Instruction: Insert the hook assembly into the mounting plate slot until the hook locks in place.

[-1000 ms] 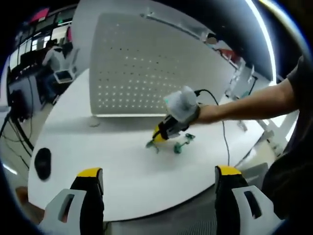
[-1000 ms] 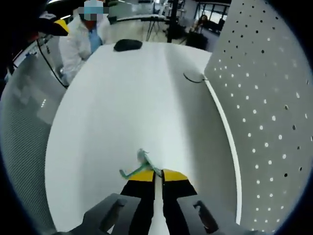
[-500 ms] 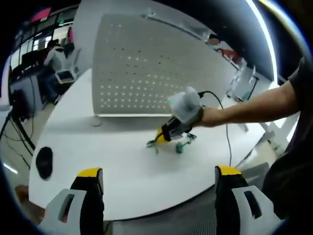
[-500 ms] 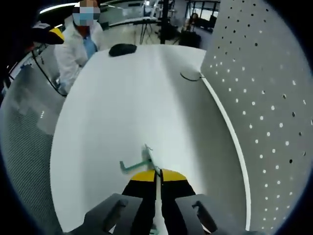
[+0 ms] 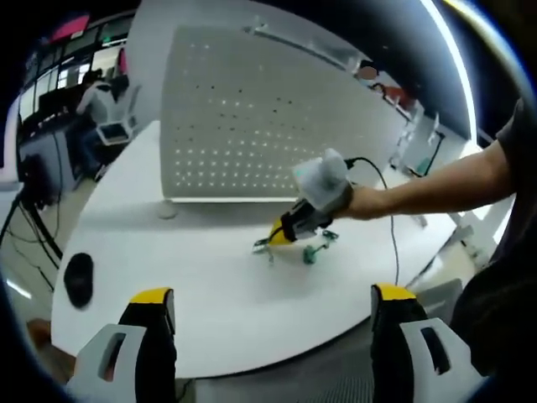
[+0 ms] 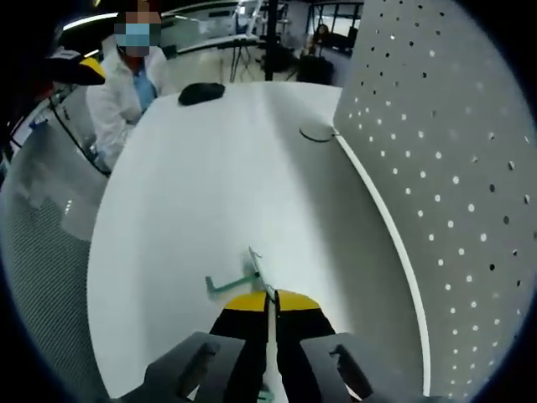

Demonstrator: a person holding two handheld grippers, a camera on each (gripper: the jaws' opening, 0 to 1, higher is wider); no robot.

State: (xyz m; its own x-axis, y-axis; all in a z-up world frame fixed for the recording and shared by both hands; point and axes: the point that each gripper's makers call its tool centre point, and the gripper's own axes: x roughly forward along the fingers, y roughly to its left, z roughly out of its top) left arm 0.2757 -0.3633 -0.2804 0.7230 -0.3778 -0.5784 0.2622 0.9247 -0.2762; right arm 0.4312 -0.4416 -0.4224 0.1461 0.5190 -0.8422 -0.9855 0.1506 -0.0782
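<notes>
right hand-held gripper: jaws closed on green hook | above white table | pegboard beside

The desk is plain white. The board is pale grey, dotted with rows of small holes. The hooks are green. Both gripper tips are yellow over black; the right gripper shows it clearly.

white table, green hooks, black mouse
</notes>
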